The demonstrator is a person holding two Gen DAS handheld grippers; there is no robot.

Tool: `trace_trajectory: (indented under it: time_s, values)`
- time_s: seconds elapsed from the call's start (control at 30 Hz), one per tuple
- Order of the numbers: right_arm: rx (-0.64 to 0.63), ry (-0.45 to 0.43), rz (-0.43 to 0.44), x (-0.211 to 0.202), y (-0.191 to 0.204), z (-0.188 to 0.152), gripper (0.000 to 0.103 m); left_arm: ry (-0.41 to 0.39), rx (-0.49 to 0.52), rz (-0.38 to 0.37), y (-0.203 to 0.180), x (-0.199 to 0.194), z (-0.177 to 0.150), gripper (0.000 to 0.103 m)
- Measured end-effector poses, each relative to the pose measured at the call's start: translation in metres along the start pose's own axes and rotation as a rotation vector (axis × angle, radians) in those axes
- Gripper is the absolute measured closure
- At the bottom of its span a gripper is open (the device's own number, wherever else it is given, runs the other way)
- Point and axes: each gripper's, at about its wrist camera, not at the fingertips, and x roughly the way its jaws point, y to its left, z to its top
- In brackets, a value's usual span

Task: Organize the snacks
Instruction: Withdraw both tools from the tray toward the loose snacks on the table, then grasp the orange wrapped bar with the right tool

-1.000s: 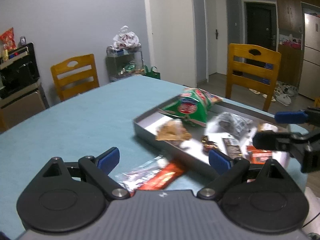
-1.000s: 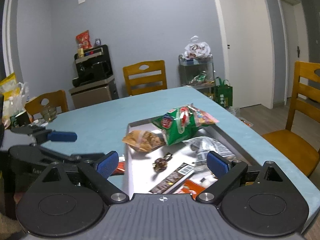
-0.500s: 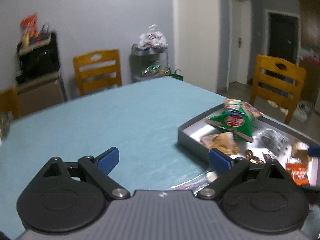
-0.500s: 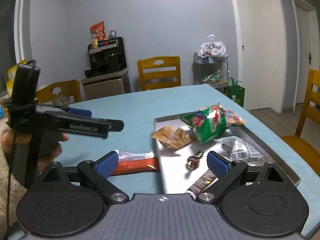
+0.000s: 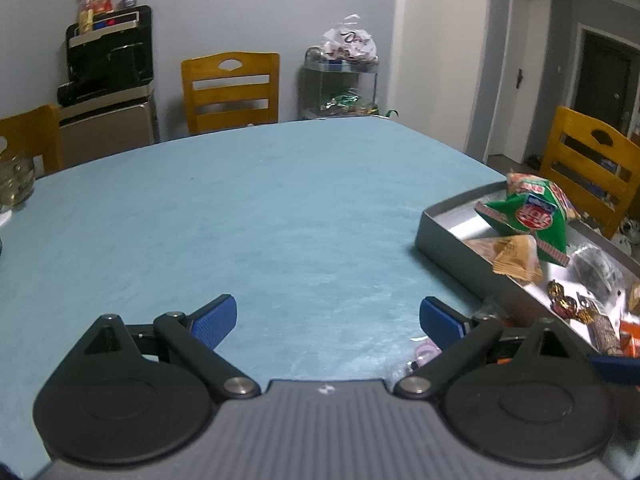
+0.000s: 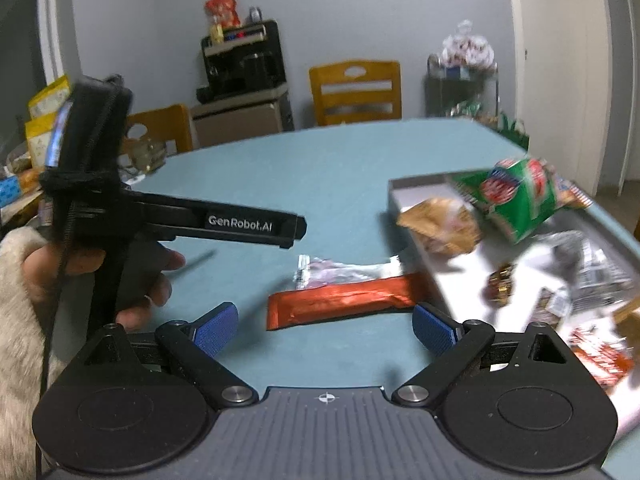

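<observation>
A grey tray (image 5: pixel 448 236) at the right holds a green chip bag (image 5: pixel 528 216), a tan snack pack (image 5: pixel 512 258), wrapped candies (image 5: pixel 564 300) and several other packets. In the right wrist view the tray (image 6: pixel 416 190) lies right, and an orange-red bar (image 6: pixel 340 304) and a clear wrapper (image 6: pixel 344 270) lie on the blue table beside it. My right gripper (image 6: pixel 324 326) is open, just short of the bar. My left gripper (image 5: pixel 326 318) is open and empty over bare table; its body (image 6: pixel 192 220) shows in a hand at the left.
The blue table (image 5: pixel 240 208) spreads ahead. Wooden chairs (image 5: pixel 230 92) stand around it, one (image 5: pixel 592 164) beyond the tray. A black machine on a cabinet (image 5: pixel 108 60) and a metal shelf (image 5: pixel 342 80) stand by the wall. A glass bowl (image 5: pixel 14 180) sits far left.
My left gripper has swung left, away from the tray and the bar, to face bare table. My right gripper has turned left, so the bar and wrapper now lie between its fingers.
</observation>
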Motion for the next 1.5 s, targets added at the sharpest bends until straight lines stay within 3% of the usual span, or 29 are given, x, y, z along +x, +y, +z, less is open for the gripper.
trace_trajectory:
  time_s: [0.13, 0.27, 0.57, 0.83, 0.93, 1.03, 1.33, 1.4, 1.47, 1.5]
  values:
    - [0.062, 0.038, -0.01, 0.021, 0.005, 0.006, 0.011, -0.008, 0.007, 0.017, 0.003, -0.001, 0.0, 0.004]
    - [0.097, 0.048, -0.075, 0.038, 0.01, 0.008, 0.015, -0.007, -0.001, 0.017, 0.004, 0.002, 0.001, 0.004]
    - [-0.004, 0.007, -0.229, 0.059, 0.027, 0.003, 0.03, -0.004, 0.0, 0.011, 0.004, 0.003, 0.001, 0.004]
    - [-0.048, 0.023, -0.18, 0.047, 0.017, -0.004, 0.044, 0.0, 0.058, -0.009, -0.005, 0.006, -0.004, 0.004]
    - [-0.053, 0.03, -0.159, 0.04, 0.014, -0.008, 0.056, 0.001, 0.086, -0.019, -0.011, 0.008, -0.006, 0.004]
    - [-0.067, 0.04, -0.144, 0.035, 0.016, -0.01, 0.08, -0.003, 0.109, -0.036, -0.017, 0.008, -0.008, 0.004]
    - [0.015, 0.01, -0.123, 0.037, 0.012, -0.003, 0.078, 0.003, 0.082, -0.033, -0.016, 0.012, -0.008, 0.004]
    - [0.01, 0.002, -0.127, 0.042, 0.016, 0.0, 0.073, 0.001, 0.066, -0.032, -0.013, 0.012, -0.007, 0.004]
    - [0.004, 0.0, -0.142, 0.048, 0.02, 0.002, 0.06, 0.0, 0.059, -0.031, -0.011, 0.012, -0.006, 0.004]
    - [0.003, 0.005, -0.142, 0.05, 0.021, 0.002, 0.06, -0.001, 0.057, -0.029, -0.01, 0.011, -0.006, 0.004]
